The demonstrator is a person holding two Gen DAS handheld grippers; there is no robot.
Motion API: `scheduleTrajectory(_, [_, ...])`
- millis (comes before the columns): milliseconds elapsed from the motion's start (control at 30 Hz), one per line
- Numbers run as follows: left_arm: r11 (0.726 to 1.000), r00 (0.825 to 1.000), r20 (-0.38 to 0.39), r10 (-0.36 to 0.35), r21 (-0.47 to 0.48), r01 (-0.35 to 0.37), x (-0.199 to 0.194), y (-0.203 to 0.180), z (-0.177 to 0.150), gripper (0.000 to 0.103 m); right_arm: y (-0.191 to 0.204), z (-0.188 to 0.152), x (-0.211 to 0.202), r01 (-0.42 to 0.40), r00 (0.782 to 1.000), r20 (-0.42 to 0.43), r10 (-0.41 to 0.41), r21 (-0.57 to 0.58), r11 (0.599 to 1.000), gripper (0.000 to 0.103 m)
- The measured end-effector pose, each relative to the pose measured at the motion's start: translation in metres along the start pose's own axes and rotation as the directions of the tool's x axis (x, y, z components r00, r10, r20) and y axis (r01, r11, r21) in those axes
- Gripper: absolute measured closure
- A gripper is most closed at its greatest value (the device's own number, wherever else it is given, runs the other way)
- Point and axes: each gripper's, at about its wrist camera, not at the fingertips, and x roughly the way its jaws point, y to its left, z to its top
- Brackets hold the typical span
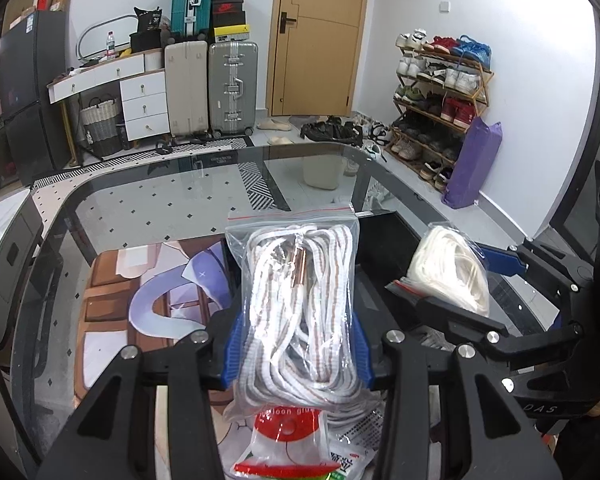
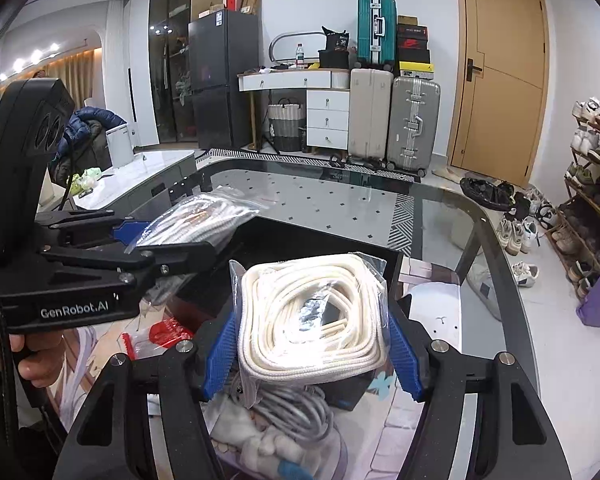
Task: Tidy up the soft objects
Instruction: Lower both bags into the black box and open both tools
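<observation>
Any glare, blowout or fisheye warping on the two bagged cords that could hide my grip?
Left wrist: the striped cord bag is sharp, with minor plastic sheen; left tool pads visible. Right wrist: the cream cord bag is blown out along its lower front; right tool pads clear. Both views bend strongly at the edges.

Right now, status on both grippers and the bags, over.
Left gripper shut on striped lace bag. Right gripper shut on cream lace bag. Both lifted over black box. Nothing blocking.

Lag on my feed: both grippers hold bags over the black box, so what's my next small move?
Probably lower the right gripper and release its cream lace bag into the black box just beneath. The left gripper grips the striped lace bag and can wait.
</observation>
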Motion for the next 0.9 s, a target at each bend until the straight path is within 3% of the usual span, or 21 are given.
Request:
scheduleTrajectory(533, [0.999,0.996,-0.091,-0.012,0.028,0.015,0.022,0.001,0.013,0.060,-0.018,0.014,0.036,-0.022,0.999,-0.043,0.020,-0.033,0.999,0.036])
scheduleTrajectory(900, [0.999,0.993,-0.112,-0.023,0.040,0.028,0.039,0.000,0.010,0.058,-0.019,0.015,0.051,-0.028,0.998,-0.065,0.024,-0.061,0.998,0.035])
